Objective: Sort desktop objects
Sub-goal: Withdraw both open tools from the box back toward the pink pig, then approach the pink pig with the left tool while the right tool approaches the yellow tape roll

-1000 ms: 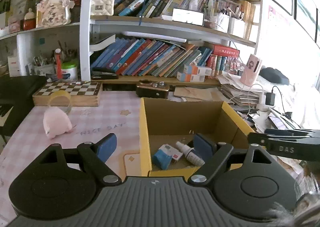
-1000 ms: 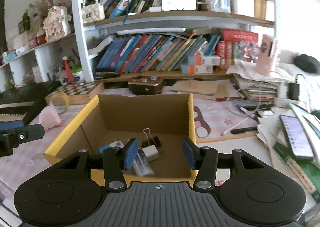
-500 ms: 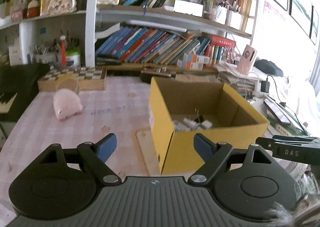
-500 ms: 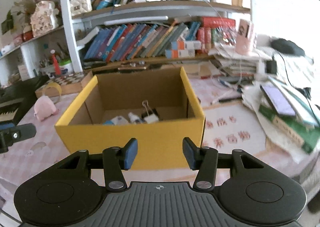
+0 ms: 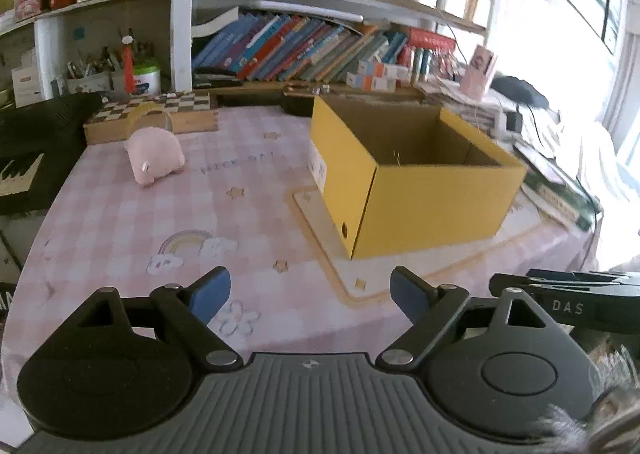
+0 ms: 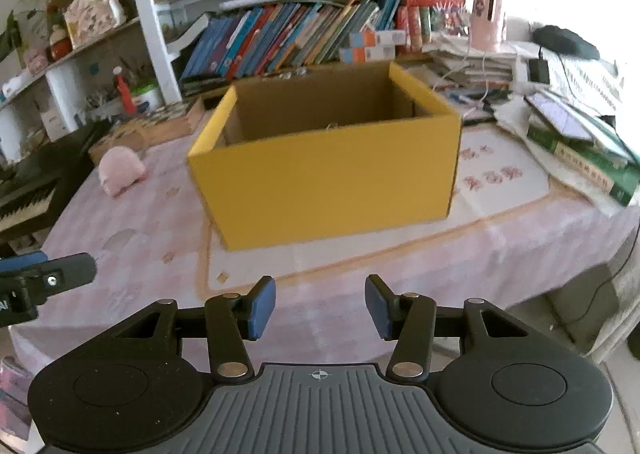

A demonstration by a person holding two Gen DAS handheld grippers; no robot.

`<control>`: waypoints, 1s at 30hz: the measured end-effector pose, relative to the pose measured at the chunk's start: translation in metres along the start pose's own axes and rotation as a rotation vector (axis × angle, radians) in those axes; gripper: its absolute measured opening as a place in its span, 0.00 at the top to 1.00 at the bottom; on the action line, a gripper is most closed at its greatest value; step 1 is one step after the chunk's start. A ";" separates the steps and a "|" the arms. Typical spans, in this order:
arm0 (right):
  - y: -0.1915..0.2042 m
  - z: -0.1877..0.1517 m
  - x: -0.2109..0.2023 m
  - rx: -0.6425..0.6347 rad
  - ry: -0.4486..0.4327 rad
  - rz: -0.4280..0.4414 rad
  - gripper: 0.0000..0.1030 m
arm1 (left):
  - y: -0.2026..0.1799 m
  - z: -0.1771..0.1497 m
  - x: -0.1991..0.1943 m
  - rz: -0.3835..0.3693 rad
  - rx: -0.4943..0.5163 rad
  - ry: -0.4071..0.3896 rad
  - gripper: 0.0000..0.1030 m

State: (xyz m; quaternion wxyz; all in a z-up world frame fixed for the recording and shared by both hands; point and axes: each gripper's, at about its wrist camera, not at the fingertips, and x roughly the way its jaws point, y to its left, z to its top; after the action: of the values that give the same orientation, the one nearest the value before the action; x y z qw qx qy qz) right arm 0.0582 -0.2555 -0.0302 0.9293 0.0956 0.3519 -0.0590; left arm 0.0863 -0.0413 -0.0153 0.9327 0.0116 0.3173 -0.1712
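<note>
The left gripper [image 5: 310, 294] hangs over the near part of the worktop [image 5: 248, 214], which is covered in a pink checked cloth; its jaws are opening, wide apart, with nothing between the blue pads. The right gripper [image 6: 320, 306] hovers over the near edge of the worktop, its jaws parted by a moderate gap and empty. Beyond both stands an open yellow cardboard box [image 6: 332, 178] on a pale mat [image 5: 320, 222], its brown inside mostly hidden from this low angle; only a thin wire loop shows above the near wall. A pink plush toy [image 5: 154, 156] lies on the cloth well to the left of the box, just in front of a chessboard case [image 5: 160, 116]. Bookshelves [image 5: 300, 46] packed with leaning books fill the background, and stacked papers and books [image 6: 580, 142] crowd the right side
</note>
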 end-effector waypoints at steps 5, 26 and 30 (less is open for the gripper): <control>0.020 -0.015 -0.006 -0.013 0.018 0.015 0.52 | 0.008 -0.013 -0.004 -0.003 0.024 0.037 0.14; 0.091 -0.037 -0.008 -0.098 0.061 0.124 0.46 | 0.058 -0.044 -0.040 0.087 0.018 0.061 0.12; 0.108 -0.038 -0.006 -0.133 0.067 0.158 0.46 | 0.071 -0.046 -0.048 0.116 0.002 0.050 0.11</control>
State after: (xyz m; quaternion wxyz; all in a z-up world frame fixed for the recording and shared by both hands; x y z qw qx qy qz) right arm 0.0485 -0.1420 -0.0390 0.9230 0.0630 0.3774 0.0413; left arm 0.0464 0.0465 -0.0298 0.9328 0.0353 0.3391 -0.1167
